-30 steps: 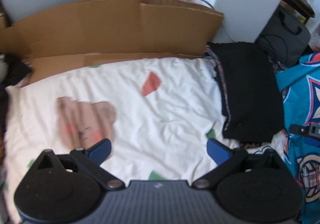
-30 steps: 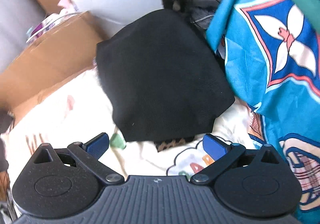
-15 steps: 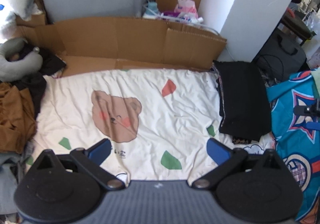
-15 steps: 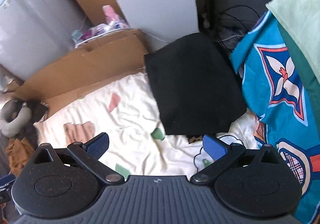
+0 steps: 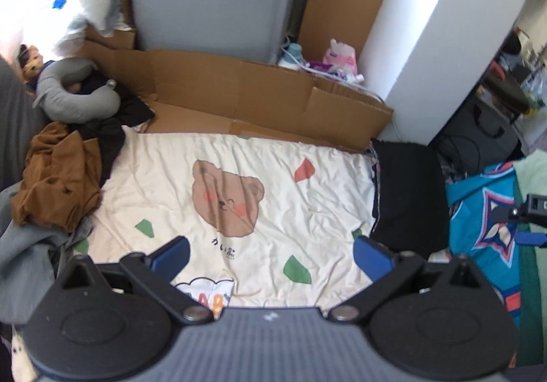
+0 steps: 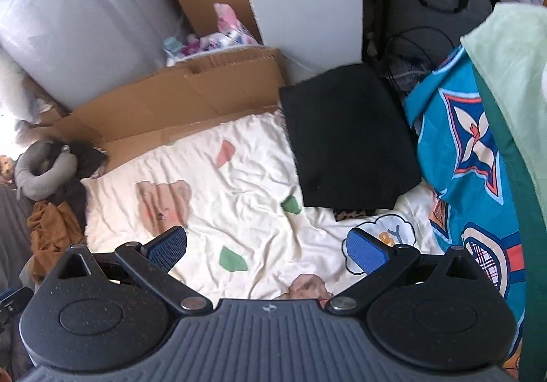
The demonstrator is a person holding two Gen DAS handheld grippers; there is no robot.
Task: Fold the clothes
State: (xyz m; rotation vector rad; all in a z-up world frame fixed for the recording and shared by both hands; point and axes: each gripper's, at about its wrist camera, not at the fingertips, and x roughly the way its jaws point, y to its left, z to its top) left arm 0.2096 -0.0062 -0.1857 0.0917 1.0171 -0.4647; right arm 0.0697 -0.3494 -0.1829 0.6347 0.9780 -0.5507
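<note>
Black folded garment (image 6: 348, 139) | leopard-print cloth (image 6: 354, 213) mostly hidden beneath

Bare cream sheet (image 5: 280, 177) between brown clothes (image 5: 54, 177) and black stack (image 5: 408, 197).

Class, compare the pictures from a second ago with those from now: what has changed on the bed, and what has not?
Both grippers have drawn back and up from the bear-print sheet, so more of the room shows. The left gripper and right gripper took hold of nothing; their jaws stayed open. The folded black garment and the brown clothes pile lie unmoved.
</note>
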